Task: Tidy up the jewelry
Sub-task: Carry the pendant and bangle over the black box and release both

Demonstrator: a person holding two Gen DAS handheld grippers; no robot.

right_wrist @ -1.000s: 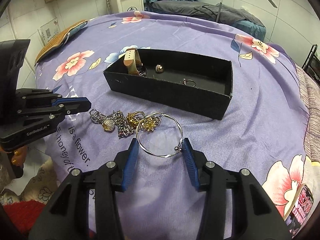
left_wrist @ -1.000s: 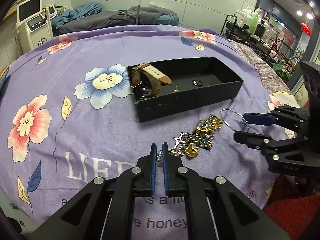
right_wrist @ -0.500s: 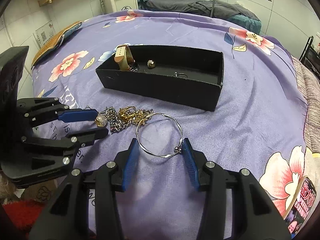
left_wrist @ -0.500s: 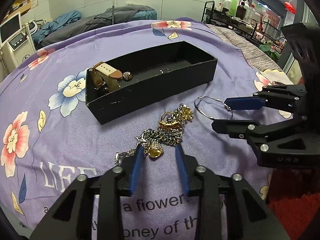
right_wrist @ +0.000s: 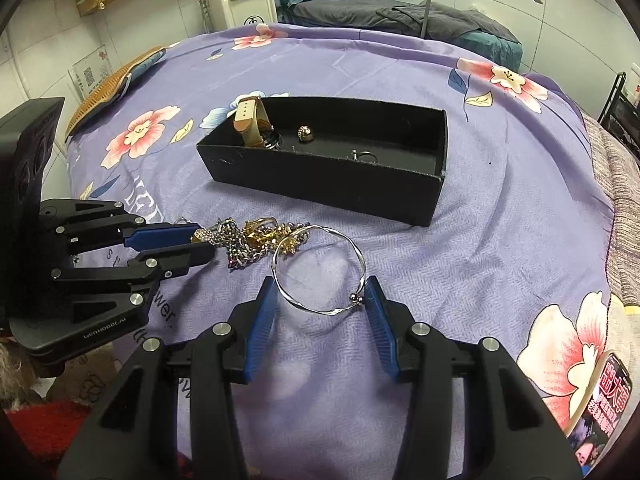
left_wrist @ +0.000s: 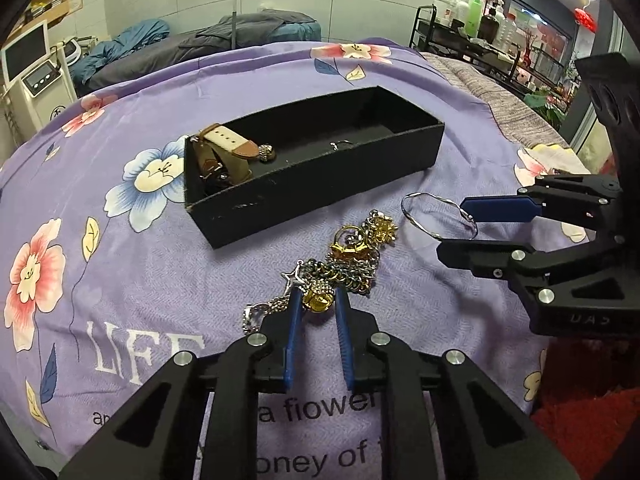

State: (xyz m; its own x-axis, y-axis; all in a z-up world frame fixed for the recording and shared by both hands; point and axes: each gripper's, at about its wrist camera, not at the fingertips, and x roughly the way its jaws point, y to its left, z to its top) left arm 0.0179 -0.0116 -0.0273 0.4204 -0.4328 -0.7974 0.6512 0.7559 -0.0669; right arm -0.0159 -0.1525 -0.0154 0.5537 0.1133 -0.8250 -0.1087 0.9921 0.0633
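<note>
A tangle of gold and silver chains [left_wrist: 352, 256] lies on the purple bedspread in front of a black box [left_wrist: 320, 184]. My left gripper [left_wrist: 318, 294] straddles a gold ball charm [left_wrist: 318, 300] at the tangle's near end. Its jaws are closing, with thin gaps still showing at both pads. My right gripper [right_wrist: 320, 292] is shut on a silver bangle [right_wrist: 320, 276] that rests on the cloth. The box [right_wrist: 320, 184] holds a tan-strapped watch [right_wrist: 250, 120], a small gold bead [right_wrist: 306, 134] and a ring [right_wrist: 366, 156]. From the right wrist, the left gripper [right_wrist: 205, 242] sits at the chains' [right_wrist: 248, 240] left end.
The floral bedspread [left_wrist: 120, 264] drops off at the near edge over a red rug [left_wrist: 580, 420]. A white machine with a screen [left_wrist: 28, 64] stands at the back left. A rack of bottles [left_wrist: 472, 20] stands at the back right. A woven cushion [right_wrist: 108, 92] lies on the bed's left side.
My left gripper let go of the chain's end, shifted right to the gold ball charm and opened wide; its fingers have since narrowed around the charm. The right gripper and bangle have not moved.
</note>
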